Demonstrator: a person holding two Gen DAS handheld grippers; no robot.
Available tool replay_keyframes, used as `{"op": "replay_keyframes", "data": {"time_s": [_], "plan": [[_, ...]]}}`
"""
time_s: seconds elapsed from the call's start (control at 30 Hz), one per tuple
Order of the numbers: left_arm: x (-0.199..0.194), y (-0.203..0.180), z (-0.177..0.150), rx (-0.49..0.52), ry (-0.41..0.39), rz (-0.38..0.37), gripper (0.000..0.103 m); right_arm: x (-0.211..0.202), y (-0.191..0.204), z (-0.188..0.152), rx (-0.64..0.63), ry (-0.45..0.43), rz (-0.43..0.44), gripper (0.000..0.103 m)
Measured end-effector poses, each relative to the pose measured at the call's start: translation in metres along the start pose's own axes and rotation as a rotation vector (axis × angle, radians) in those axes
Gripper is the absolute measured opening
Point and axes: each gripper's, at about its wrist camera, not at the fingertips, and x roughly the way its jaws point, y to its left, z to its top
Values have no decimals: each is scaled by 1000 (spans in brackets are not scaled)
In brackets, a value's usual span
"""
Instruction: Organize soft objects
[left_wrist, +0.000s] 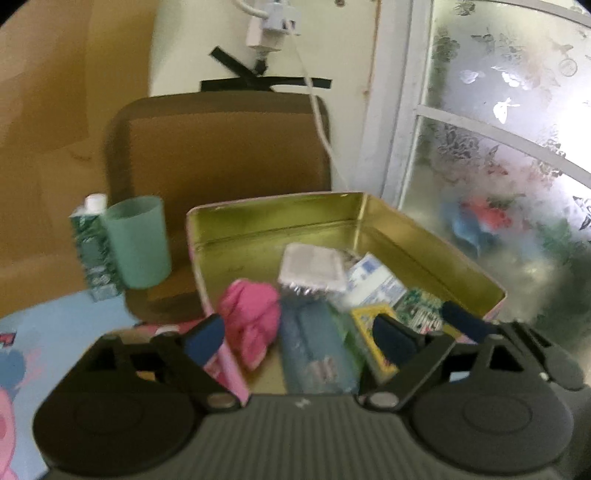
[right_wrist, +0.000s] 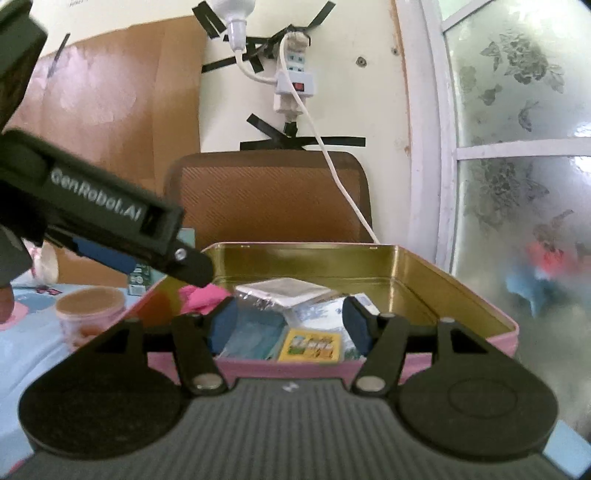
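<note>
Left wrist view: the left tongs (left_wrist: 295, 334) stand spread wide, gripping nothing, above a crumpled pink cloth (left_wrist: 251, 321) lying at seven o'clock inside the gold-lined tin (left_wrist: 280, 221)

Right wrist view: the right tongs (right_wrist: 290, 325) hang released; the cloth (right_wrist: 201, 297) peeks at ten o'clock

I see a tin (right_wrist: 461, 332), pink outside, gold inside. In it: pink cloth (left_wrist: 251, 317), white pad (left_wrist: 314, 269), teal pack (left_wrist: 317, 347), yellow card (right_wrist: 310, 345) w/ cartoon print. Cup (left_wrist: 138, 245) is mint green; carton (left_wrist: 94, 254) green-white patterned. Desk (left_wrist: 55, 325) cover light blue w/ pink cartoons. Chair (right_wrist: 273, 195) brown. Claw (right_wrist: 290, 326) black, blue pads (right_wrist: 223, 325).
</note>
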Motion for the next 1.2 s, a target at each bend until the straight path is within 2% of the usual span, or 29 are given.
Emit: {"op": "replay_keyframes", "data": {"time_s": [0.2, 0.3, 0.37, 0.6, 0.93, 1.2], "plan": [[-37, -2, -21, 51, -27, 68, 103, -34, -6, 0, 113, -23, 2, 65], [-57, -5, -34, 78, -36, 105, 103, -54, -11, -1, 200, -25, 10, 67], [-68, -4, -41, 75, -32, 110, 103, -65, -14, -3, 261, -14, 17, 74], [-98, 1, -65, 75, -39, 131, 103, -83, -14, -7, 418, 73, 81, 81], [-124, 12, -88, 68, -63, 190, 103, -102, 14, 2, 430, 83, 113, 85], [-129, 22, -103, 49, -32, 201, 103, -104, 30, 4, 411, 86, 129, 85]]}}
